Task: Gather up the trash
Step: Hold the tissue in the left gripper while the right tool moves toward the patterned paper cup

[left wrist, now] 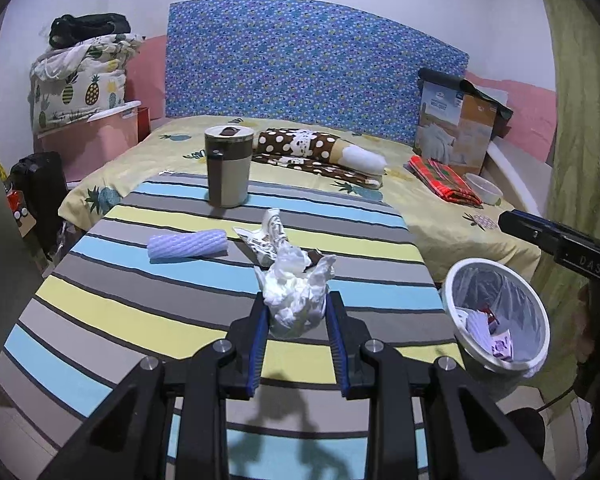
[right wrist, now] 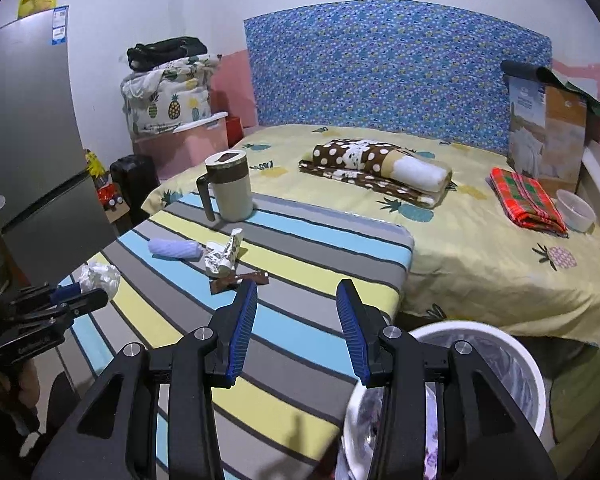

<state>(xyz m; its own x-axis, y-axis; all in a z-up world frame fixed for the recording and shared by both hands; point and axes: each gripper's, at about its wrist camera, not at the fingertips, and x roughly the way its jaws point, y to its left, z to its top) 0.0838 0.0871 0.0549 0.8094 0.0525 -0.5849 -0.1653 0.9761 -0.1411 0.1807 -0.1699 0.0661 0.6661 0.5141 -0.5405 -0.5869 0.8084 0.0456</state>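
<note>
The left gripper (left wrist: pixel 296 312) is clenched on a crumpled white tissue (left wrist: pixel 294 292), holding it clear above the striped table (left wrist: pixel 148 312). The right gripper (right wrist: pixel 296 312) stands released with nothing between its pads, over the table's near edge. The white trash bin (left wrist: pixel 496 316) sits just beside the table, wrappers inside. A printed wrapper (right wrist: pixel 222 256) and a brown wrapper (right wrist: pixel 240 279) lie on the stripes near a lavender roll (left wrist: pixel 187 243) and a mug (right wrist: pixel 227 186).

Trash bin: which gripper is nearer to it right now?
Right. The right gripper hangs open right beside the trash bin; the left gripper, holding the crumpled tissue, is over the striped table.
</note>
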